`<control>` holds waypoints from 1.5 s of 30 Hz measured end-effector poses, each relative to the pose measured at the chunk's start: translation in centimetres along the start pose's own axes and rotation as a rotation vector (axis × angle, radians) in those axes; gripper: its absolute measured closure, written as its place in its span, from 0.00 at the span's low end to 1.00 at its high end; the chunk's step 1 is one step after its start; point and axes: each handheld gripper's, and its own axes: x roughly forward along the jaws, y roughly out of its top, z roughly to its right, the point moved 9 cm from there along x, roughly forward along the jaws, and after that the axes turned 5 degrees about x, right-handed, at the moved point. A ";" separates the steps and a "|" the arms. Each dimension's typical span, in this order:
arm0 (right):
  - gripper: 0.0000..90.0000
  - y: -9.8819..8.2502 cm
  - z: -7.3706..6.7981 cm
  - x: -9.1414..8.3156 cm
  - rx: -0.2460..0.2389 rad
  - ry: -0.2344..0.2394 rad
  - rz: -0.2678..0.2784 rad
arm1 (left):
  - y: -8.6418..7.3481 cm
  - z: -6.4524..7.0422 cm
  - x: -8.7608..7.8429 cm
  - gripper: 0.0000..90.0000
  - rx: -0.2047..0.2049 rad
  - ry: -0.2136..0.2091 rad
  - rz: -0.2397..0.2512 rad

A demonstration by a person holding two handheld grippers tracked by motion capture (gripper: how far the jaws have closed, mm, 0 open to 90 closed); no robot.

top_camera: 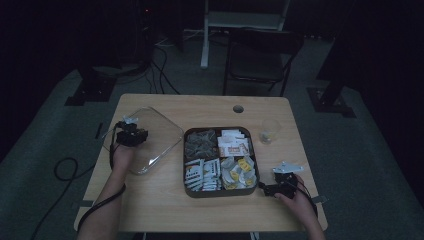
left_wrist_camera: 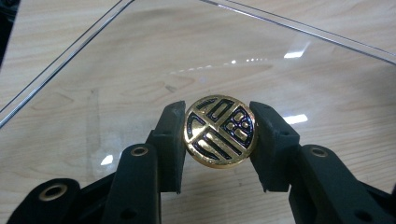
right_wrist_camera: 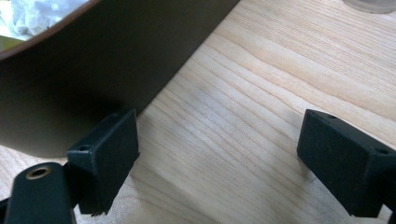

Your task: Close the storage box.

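A clear square lid [top_camera: 159,134] rests on the wooden table, left of the dark compartment tray [top_camera: 220,193]. On the lid stands a round gold-and-black knob [left_wrist_camera: 219,132]. My left gripper [left_wrist_camera: 219,114] is shut on this knob, one pad against each side. In the high view the left gripper [top_camera: 131,136] sits over the lid's left part. My right gripper [top_camera: 272,189] rests low by the tray's near right corner. Its jaws [right_wrist_camera: 219,140] stand open over bare wood, the left pad [right_wrist_camera: 109,158] close to the tray's dark wall [right_wrist_camera: 93,70].
The tray holds several kinds of packets [top_camera: 235,170] in its compartments. A small clear cup [top_camera: 269,131] stands right of the tray, toward the back. A cable hole [top_camera: 238,108] is near the table's far edge. A dark chair [top_camera: 260,55] stands beyond the table.
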 end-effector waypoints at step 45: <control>0.14 0.0 0.0 0.0 0.000 0.000 0.000 | 5.3 13.4 -4.3 0.66 0.275 -0.378 0.083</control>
